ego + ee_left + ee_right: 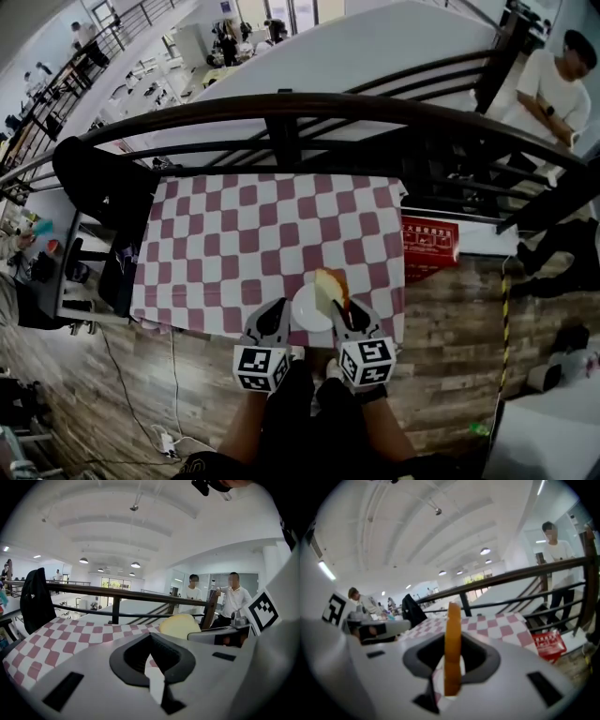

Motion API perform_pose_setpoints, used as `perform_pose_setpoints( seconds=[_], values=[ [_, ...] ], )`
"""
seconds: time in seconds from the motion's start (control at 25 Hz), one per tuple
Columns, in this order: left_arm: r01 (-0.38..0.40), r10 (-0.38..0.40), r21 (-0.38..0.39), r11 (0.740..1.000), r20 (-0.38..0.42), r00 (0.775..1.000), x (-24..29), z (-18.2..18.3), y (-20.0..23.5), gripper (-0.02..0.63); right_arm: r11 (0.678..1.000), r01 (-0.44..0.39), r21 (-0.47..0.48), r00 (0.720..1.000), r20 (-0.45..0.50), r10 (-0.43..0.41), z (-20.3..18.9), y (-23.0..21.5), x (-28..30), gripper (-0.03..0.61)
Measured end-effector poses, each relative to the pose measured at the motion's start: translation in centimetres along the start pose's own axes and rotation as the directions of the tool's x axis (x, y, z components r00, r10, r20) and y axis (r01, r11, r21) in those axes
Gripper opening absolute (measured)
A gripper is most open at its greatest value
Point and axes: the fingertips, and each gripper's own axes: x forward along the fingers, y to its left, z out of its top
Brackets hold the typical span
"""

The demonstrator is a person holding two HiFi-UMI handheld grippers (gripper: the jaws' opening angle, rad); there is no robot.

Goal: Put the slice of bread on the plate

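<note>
Light, soft, crushable bread (452,639) stands pinched edge-on between right gripper (349,321) fingers, so grip gently; left gripper (155,670) fingers stand slightly apart, empty.

In the head view, the slice of bread (330,287) and the right gripper (343,307) covered the plate (302,311) from 1 to 4 o'clock. The left gripper (277,317) overlapped the plate's 9 o'clock rim. The person's forearms (246,427) were cut off at the bottom edge. In the right gripper view, the slice's lower end was lost between the jaws. Whether the white sliver between the left jaws was gripped could not be told. The print on the red sign (429,246) was too small to read.
</note>
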Motion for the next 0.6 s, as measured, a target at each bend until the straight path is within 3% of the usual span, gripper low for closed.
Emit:
perform_pose_setpoints(
  seconds=[0.32, 0.6],
  values=[
    [0.01, -0.019, -0.084, 0.996, -0.103, 0.995, 1.1, -5.5, 2.1, 0.017, 0.995, 0.024, 0.099, 0.988, -0.155, -0.009, -6.3, -0.4, 3.0, 0.104],
    [0.006, -0.025, -0.125, 0.992, -0.149, 0.989, 1.4, -7.8, 3.5, 0.017, 0.986, -0.016, 0.166, 0.941, -0.33, 0.071, -11.0, 1.9, 5.7, 0.104]
  ],
)
